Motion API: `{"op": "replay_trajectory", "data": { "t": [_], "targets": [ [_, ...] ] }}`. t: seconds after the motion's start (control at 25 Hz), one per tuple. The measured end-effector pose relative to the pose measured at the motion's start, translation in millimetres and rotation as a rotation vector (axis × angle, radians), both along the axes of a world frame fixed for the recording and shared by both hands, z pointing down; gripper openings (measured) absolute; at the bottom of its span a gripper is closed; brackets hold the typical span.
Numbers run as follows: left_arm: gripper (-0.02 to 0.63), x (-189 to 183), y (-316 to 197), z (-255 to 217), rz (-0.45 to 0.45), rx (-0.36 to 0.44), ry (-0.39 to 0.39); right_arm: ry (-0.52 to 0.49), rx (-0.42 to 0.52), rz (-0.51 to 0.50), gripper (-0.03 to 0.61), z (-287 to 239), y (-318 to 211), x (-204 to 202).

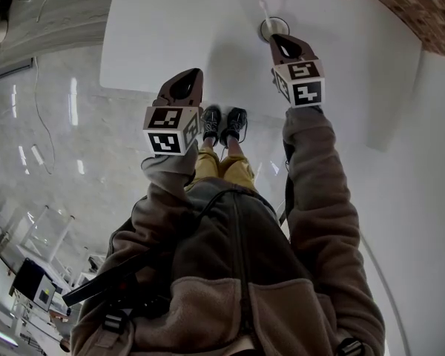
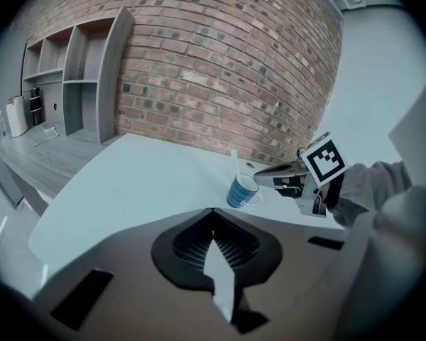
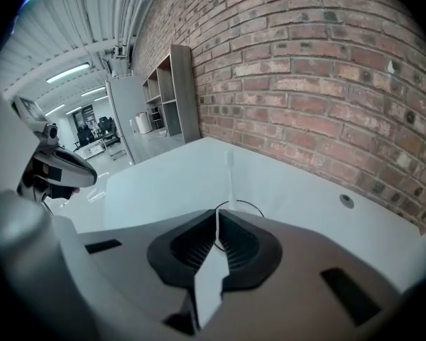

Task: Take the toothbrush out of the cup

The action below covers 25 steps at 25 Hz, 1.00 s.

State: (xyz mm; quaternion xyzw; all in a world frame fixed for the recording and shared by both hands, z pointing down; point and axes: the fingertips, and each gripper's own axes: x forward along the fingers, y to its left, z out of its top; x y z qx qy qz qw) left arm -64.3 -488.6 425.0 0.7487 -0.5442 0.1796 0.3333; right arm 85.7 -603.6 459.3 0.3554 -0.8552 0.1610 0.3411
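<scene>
On the white surface [image 1: 170, 21], the blue cup [image 2: 241, 191] is noted upright, the toothbrush [image 3: 231, 176] standing in it. The right hand-held gripper [image 3: 216, 217], clenched and empty, is held just beside the rim. The left hand-held gripper [image 2: 213, 213] is clenched and empty, apart from the cup.

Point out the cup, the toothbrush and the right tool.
cup [image 2: 240, 192]: left gripper view, on its blue outer wall.
toothbrush [image 3: 231, 180]: right gripper view, on its white handle.
right tool [image 1: 277, 38]: head view, between its tips.

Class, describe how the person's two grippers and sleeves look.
Both the left gripper and right gripper have brownish tapered shells with dark ribbed pads, and each carries a white cube with black square markers. The sleeves are brown fleece.
</scene>
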Motion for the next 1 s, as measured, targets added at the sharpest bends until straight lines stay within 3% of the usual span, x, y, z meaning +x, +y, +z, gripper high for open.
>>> {"op": "replay_trajectory", "data": {
  "t": [0.24,0.36,0.72,1.0],
  "targets": [
    [0.005,-7.0,3.1,7.6,-0.014,-0.008,-0.001,0.065,-0.015,-0.032,0.005,23.7,-16.5,-1.0],
    [0.005,-13.1,6.5,14.0,-0.027,-0.018,-0.005,0.096,-0.026,-0.053,0.046,35.3,-24.6,-1.6],
    [0.005,-26.1,11.1,20.7,-0.052,-0.034,-0.008,0.188,-0.07,-0.118,0.048,51.0,-33.7,-12.0],
    [0.005,-27.1,14.5,18.6,-0.059,-0.032,-0.009,0.222,-0.025,-0.118,0.046,47.9,-36.8,-7.6]
  ]
}}
